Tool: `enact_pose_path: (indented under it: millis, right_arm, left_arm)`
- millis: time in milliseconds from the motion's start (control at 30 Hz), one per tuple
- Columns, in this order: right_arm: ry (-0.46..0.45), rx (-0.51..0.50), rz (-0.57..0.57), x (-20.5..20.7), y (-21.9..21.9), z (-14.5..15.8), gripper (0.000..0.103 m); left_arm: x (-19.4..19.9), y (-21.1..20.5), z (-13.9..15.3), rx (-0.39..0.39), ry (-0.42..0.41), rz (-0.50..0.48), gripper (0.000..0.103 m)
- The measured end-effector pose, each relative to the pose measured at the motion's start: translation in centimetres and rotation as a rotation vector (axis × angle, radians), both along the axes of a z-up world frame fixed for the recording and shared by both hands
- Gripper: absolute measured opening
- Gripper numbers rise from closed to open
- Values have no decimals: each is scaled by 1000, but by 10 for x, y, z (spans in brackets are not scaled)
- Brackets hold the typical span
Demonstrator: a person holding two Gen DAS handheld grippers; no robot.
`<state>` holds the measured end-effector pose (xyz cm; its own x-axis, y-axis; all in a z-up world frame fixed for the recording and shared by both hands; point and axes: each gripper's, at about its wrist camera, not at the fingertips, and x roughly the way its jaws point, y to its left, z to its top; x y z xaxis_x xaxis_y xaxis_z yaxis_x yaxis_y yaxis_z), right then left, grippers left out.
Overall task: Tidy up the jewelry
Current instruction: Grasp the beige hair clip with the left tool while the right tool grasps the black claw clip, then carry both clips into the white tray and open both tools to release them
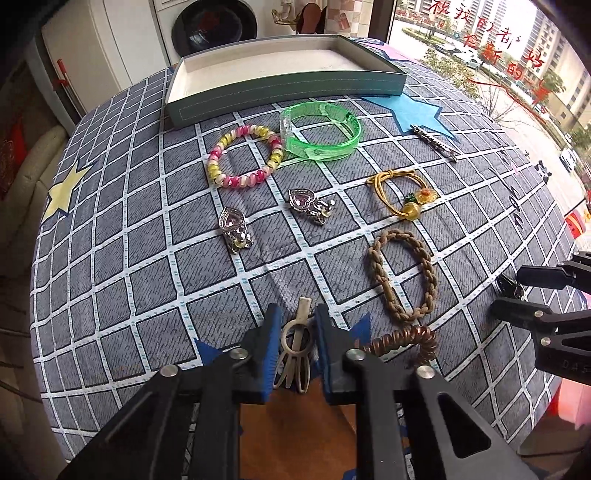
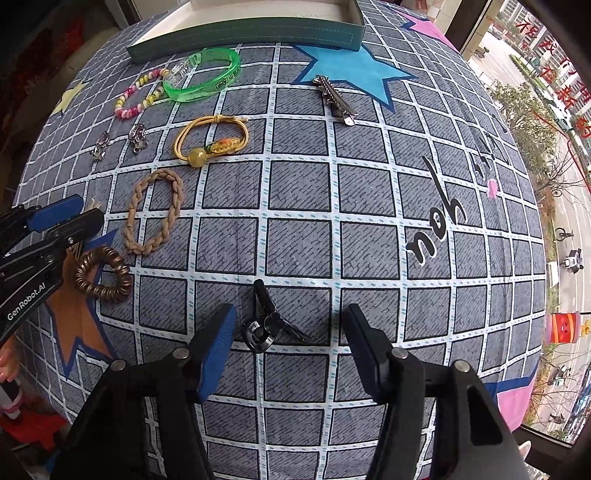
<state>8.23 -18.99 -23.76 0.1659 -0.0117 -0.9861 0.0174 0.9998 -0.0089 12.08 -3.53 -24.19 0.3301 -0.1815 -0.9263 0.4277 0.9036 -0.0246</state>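
My left gripper [image 1: 297,325] has its blue pads close on both sides of a cream hair clip [image 1: 295,339] lying on the grid tablecloth; contact is not clear. My right gripper [image 2: 290,328] is open, its jaws straddling a black hair clip [image 2: 264,321] on the cloth. An empty green tray [image 1: 280,92] sits at the far edge. Between lie a green bangle [image 1: 321,133], a pink-yellow bead bracelet [image 1: 240,155], two heart earrings [image 1: 232,229] [image 1: 310,205], a yellow hair tie [image 1: 402,195], a braided tan band [image 1: 402,273], a brown coil tie [image 1: 406,339] and a silver clip [image 1: 436,142].
The round table [image 2: 295,236] drops off at its near edge under both grippers. A window is on the right. A washing machine [image 1: 214,26] and white cabinet stand behind the tray. The left gripper [image 2: 48,229] shows at the right wrist view's left edge.
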Motion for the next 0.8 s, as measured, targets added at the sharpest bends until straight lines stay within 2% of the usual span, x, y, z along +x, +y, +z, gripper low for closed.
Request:
enact_pose_path:
  millis: [33,167,333,567,800]
  right_arm:
    - [-3,-1,4,-3,2,1,40]
    - [2,26,-18,-10,9,4,41]
    - [-49,166,-121,6,-12,29,41]
    - [-125,279,-169,55,-43,53,41]
    - [-164,348,-148,119,-65,70,41]
  left_arm:
    - [1,1,0,-9,5,2,31]
    - [7,18,4,-98,56,66,31]
    - [17,41,16,-172,79,153,31]
    - [43,42,46,-213,50,194,31]
    - [103,30,85,-256,-16,265,31]
